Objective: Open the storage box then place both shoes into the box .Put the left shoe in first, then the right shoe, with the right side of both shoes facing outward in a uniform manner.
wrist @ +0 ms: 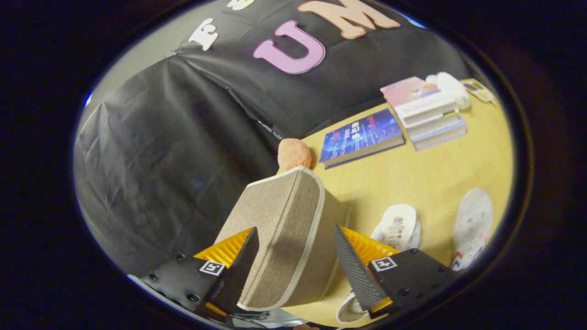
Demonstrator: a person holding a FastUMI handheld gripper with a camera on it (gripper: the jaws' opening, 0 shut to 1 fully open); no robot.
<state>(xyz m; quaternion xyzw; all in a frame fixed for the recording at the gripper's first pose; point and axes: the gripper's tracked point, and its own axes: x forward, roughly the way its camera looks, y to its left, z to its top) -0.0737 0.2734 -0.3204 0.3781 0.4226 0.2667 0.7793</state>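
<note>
Beige fabric storage box lid (279, 229) between the fingers (238, 270) — gripped; shoes (399, 227) beyond.

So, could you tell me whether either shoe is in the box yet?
No: both shoes lie on the table, beyond the jaws, which flank the box lid.

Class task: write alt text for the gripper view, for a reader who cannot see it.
The tool holds a beige fabric storage box lid between its two fingers, raised above a yellow wooden table. Two white shoes lie beyond the right finger, with a blue book, a stack of books and an orange fuzzy ball farther back.
</note>
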